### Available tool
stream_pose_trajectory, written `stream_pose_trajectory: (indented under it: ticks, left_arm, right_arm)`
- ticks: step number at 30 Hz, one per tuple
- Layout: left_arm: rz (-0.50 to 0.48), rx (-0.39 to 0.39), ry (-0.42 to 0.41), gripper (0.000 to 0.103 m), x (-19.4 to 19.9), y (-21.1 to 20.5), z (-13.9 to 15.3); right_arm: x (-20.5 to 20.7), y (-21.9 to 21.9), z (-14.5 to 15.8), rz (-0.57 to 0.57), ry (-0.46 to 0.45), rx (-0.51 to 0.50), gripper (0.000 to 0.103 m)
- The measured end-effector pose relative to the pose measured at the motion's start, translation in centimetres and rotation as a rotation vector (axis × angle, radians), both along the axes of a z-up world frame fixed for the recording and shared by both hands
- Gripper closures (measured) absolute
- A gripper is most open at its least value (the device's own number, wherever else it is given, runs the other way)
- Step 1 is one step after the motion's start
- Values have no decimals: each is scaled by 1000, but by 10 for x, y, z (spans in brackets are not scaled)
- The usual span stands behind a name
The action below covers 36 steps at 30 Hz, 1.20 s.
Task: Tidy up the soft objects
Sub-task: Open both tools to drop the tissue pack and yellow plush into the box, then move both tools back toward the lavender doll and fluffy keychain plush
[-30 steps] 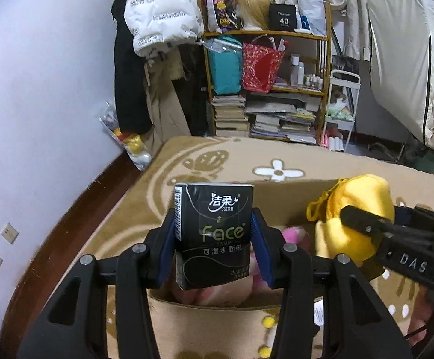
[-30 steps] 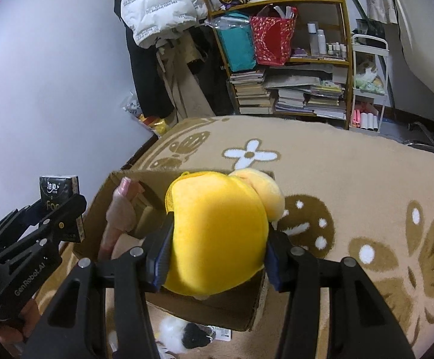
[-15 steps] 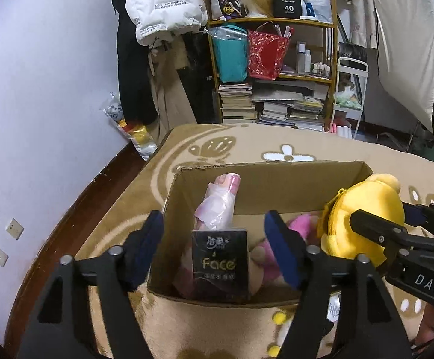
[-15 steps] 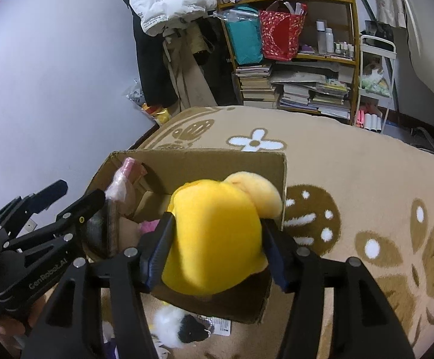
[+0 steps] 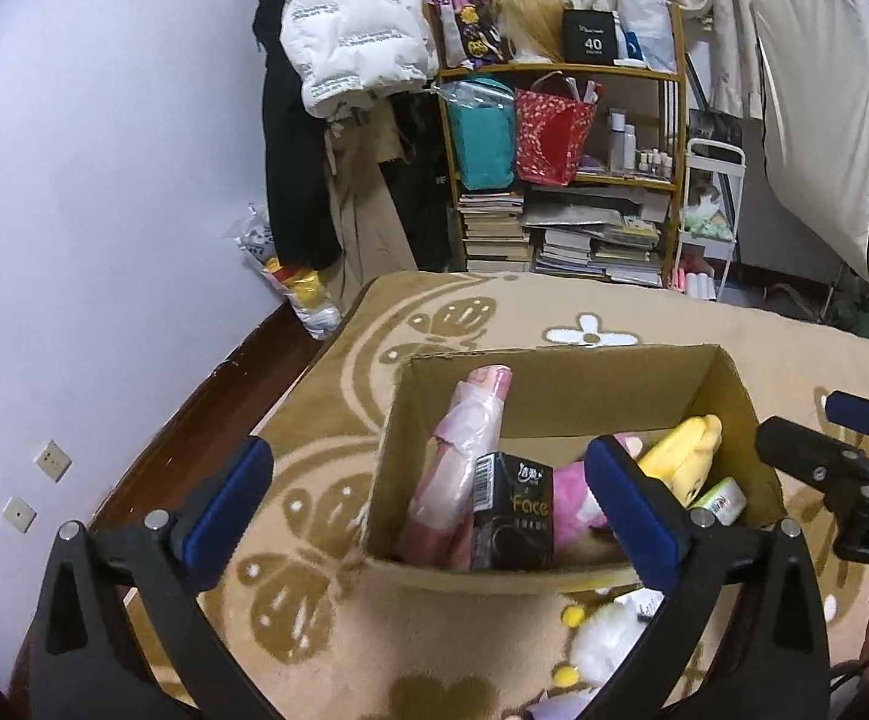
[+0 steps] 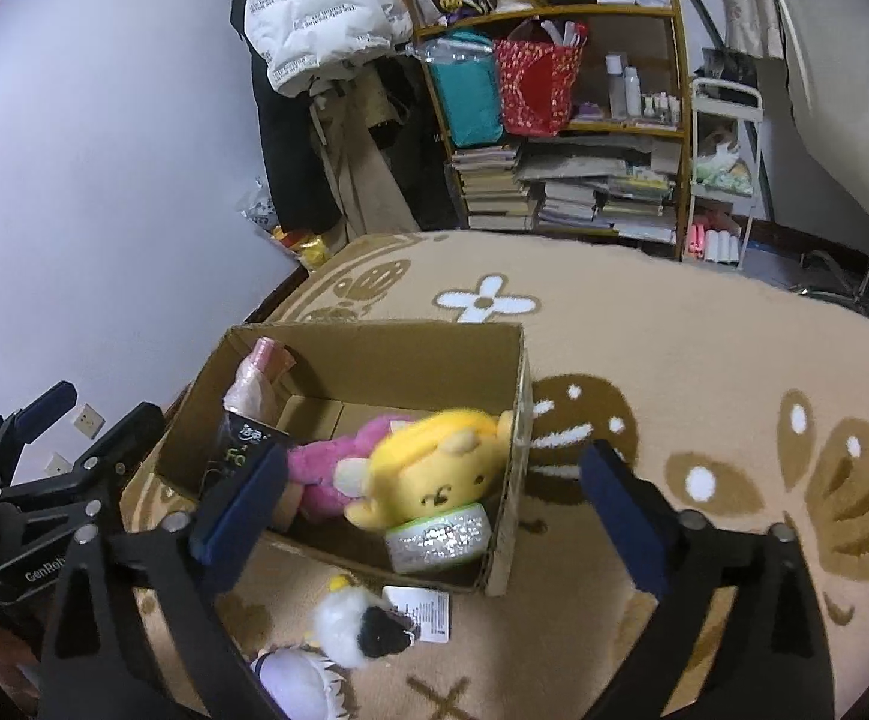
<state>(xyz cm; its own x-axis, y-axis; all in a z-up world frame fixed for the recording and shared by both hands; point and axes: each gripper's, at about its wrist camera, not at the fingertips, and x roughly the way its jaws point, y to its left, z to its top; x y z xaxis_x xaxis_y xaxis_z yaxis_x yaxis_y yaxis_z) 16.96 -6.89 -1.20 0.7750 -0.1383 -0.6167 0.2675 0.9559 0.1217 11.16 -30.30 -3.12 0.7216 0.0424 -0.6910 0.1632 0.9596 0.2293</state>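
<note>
An open cardboard box [image 5: 584,384] stands on the patterned rug. Inside it lie a black tissue pack [image 5: 515,516], a yellow plush [image 6: 434,468], a pink plush [image 6: 326,468], a pink wrapped roll [image 5: 464,450] and a green-and-white pack [image 6: 440,540]. My left gripper [image 5: 428,462] hovers above the box's near left side; its jaws are opening wide and nothing touches the pads. Over the box's near right side, my right gripper [image 6: 434,462] also has its jaws opening, and the yellow plush lies loose below them.
A white-and-black plush [image 6: 356,624] with a paper tag lies on the rug [image 6: 674,348] just in front of the box, another pale plush beside it. A cluttered shelf [image 5: 566,180] and hanging coats stand at the back. The wall and dark floor strip run along the left.
Both grippers let go and spread wide. The black tissue pack dropped from the left one into the box, and the yellow plush fell from the right one onto the pink plush. Both hands pulled back slightly.
</note>
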Motion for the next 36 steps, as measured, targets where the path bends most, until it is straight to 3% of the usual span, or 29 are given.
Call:
stream_pose_trajectory:
  ticks: [11,20,28,36]
  left_arm:
    - [32,-17,-31,0,-42,26,31]
    - [47,-5,-47,0,-86,43,42]
    - [59,-9,-21,0,-114,54,38]
    - [58,8,6,0,-119,52,22]
  right_arm:
    - [-45,17,34,2,-38,-48,0]
    - [-78,32,48,7,-67,-27,0]
    - [-97,44,47,19,-77,-19,0]
    - [-101,43,28,13,-46,6,0]
